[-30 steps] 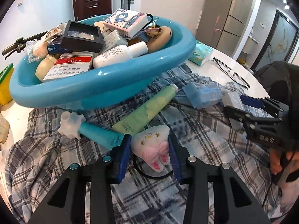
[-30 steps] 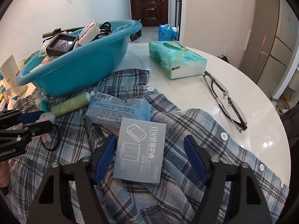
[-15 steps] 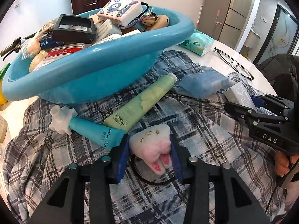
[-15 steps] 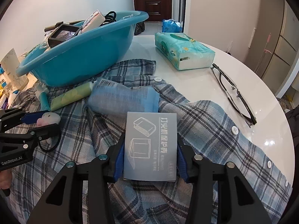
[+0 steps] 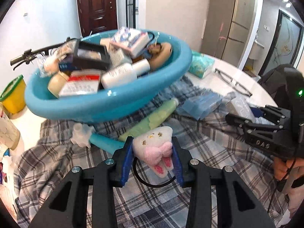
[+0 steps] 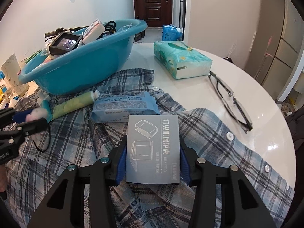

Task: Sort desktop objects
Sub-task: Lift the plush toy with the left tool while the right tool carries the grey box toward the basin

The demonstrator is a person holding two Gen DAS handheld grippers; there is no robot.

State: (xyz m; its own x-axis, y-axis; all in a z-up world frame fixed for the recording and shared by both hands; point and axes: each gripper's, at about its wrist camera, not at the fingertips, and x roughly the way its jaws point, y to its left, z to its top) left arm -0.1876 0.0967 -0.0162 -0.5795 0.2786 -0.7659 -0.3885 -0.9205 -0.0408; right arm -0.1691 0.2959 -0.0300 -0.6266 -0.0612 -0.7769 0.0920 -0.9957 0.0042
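My left gripper (image 5: 152, 152) is shut on a white plush tooth charm (image 5: 154, 148) with a pink bow and a black loop, held above the plaid shirt (image 5: 190, 199). My right gripper (image 6: 153, 155) is shut on a flat grey box (image 6: 153, 150) with white line drawings, lifted off the shirt (image 6: 199, 133). A blue basin (image 5: 106, 102), full of boxes and bottles, stands behind; it shows in the right wrist view (image 6: 85, 68) at the left. The right gripper appears in the left wrist view (image 5: 256, 127), the left one in the right wrist view (image 6: 28, 121).
On the shirt lie a green tube (image 6: 76, 104), a teal tube with a white cap (image 5: 100, 140) and a blue wipes pack (image 6: 123, 106). A tissue pack (image 6: 180, 60) and glasses (image 6: 231, 100) lie on the white round table (image 6: 266, 133). A yellow tub (image 5: 13, 95) stands far left.
Both grippers have risen with their loads. The left gripper lifted the plush charm off the shirt, tilting up toward the basin. The right gripper, open a second ago, closed on the grey box.
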